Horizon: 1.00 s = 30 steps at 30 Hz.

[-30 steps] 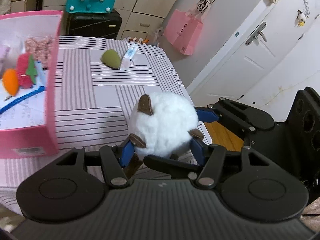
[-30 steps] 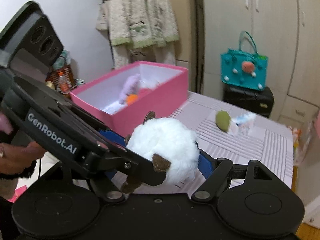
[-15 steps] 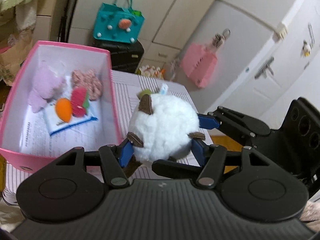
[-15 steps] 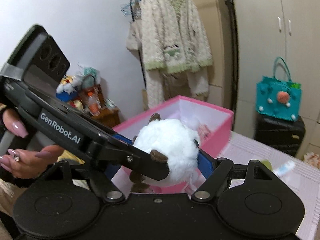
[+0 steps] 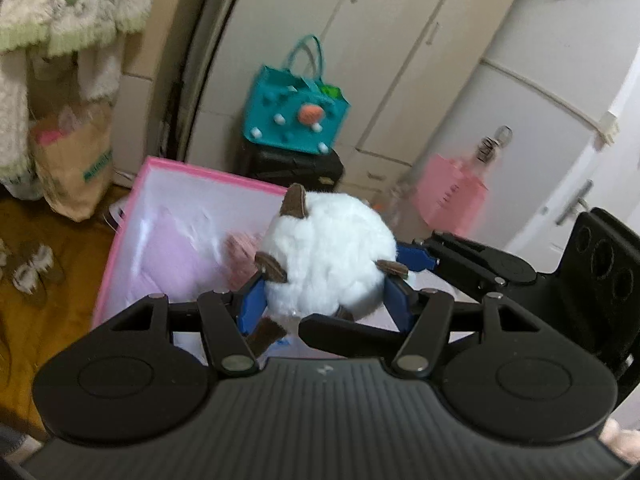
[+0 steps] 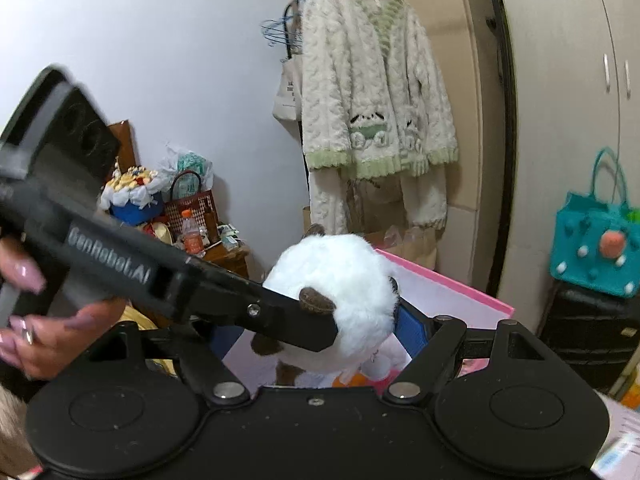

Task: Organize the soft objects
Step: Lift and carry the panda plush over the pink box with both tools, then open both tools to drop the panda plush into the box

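Note:
A round white plush toy [image 5: 330,256] with brown ears and feet is held in the air by both grippers at once. My left gripper [image 5: 326,296] is shut on it from one side, and my right gripper [image 6: 320,328] is shut on it from the other [image 6: 340,296]. The toy hangs over the open pink box [image 5: 132,216]. Inside the box lie a pale pink plush [image 5: 180,252] and a darker pink soft piece [image 5: 240,248]. In the right wrist view the box's far wall [image 6: 452,292] shows behind the toy, with an orange soft thing [image 6: 348,380] below it.
A teal bag [image 5: 296,116] sits on a black suitcase [image 5: 296,168] behind the box. A pink bag [image 5: 452,196] hangs at the right. A fluffy cardigan [image 6: 376,92] hangs by the wardrobe. A paper bag [image 5: 72,164] and slippers [image 5: 32,268] are on the floor.
Both grippers have carried the white plush toy up and left, from above the striped table to above the open pink box. Their grip on it has not changed.

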Tool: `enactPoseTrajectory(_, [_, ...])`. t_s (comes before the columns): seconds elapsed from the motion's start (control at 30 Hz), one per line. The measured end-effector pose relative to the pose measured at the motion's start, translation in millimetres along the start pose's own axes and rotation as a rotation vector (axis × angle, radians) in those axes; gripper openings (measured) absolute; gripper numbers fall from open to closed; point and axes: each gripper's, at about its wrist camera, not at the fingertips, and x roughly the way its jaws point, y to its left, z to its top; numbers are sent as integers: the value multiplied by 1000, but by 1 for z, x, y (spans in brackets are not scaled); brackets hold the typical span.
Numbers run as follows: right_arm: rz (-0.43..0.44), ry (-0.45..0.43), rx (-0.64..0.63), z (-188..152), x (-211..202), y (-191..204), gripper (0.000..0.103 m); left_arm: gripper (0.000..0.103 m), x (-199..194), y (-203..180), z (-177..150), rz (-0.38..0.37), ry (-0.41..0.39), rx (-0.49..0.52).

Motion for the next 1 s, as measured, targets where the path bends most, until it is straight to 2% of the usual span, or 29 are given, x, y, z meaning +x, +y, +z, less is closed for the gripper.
enactPoseTrajectory(0.13, [28,39,47,2,30,-17,82,61,17,14,9,57,-7,12])
enactPoseTrajectory(0.23, [13,81,15,0,51,-22,82,61,31,28,13,70,11,-2])
enactPoseTrajectory(0.47, [-58,191,-91,-6,87,-26,81,60,65,63,8,54,95,-96])
enactPoseTrajectory(0.57, [-131,237,-149,-9,99,-26,81,59,76,68,4,76,125,-118])
enactPoseTrajectory(0.8, [-166,248,-157,-15,96,-28,81,59,79,62,0,109,123,-86])
enactPoseTrajectory(1.0, [-228,219,-213,-18,87,-19,81,58,66,56,-2,200,69,-58])
